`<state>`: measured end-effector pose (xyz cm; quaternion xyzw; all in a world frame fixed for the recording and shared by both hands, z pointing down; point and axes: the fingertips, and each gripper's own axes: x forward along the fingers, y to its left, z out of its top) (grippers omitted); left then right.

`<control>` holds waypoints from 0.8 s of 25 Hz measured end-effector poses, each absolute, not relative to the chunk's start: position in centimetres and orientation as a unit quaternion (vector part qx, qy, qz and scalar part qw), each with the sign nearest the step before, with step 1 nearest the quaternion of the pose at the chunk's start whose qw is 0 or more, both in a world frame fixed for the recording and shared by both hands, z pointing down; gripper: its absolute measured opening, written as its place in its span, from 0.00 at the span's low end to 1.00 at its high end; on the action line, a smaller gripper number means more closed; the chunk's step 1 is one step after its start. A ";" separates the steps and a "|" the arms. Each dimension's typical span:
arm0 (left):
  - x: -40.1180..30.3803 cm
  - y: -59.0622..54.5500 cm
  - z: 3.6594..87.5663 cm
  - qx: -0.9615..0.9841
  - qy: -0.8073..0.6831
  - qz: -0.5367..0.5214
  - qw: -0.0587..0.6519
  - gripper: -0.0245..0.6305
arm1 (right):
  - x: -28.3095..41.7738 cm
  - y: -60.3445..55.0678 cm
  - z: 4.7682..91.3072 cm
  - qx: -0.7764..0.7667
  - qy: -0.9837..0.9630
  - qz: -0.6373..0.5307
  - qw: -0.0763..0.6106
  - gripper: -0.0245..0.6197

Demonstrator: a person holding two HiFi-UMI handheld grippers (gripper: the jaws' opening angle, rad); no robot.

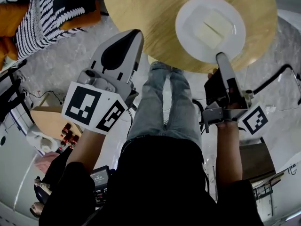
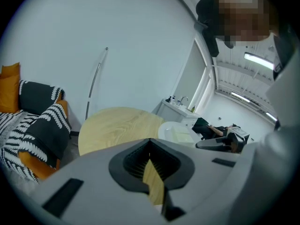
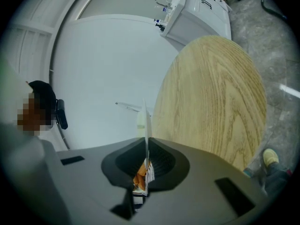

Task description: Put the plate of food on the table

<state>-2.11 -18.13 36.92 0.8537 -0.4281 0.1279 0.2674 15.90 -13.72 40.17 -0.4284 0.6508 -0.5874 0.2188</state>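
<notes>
Right gripper view: right gripper (image 3: 146,142) fingers nearly together, pinching plate (image 3: 147,121) rim, seen edge-on. Plate runs straight ahead from them over worktop (image 1: 141,13) near edge, upper right of head view. Left gripper (image 1: 134,36) closed, empty, well apart.

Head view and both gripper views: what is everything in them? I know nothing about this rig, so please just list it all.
table: one, light wood, round, ahead of the person
plate: one, white, over the table's near part
food: one slab, pale yellow, on the plate
cushions: several, black-and-white striped and orange, far left
sink cabinet: one, white, beyond the table
jeans: one pair, blue, on the person's legs below the table edge
left gripper: one, grey, beside the table, jaws together, empty
right gripper: one, grey, clamped on the plate's near rim
</notes>
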 end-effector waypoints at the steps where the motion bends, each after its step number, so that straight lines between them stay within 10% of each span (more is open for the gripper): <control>1: -2.3 -18.3 38.0 0.852 -0.427 0.130 0.272 0.04 | 15.6 -14.0 41.2 -0.429 0.648 -0.591 0.217 0.07; 20: -4.9 -18.4 48.2 0.830 -0.438 0.148 0.312 0.04 | 13.3 -15.8 51.5 -0.433 0.596 -0.655 0.171 0.07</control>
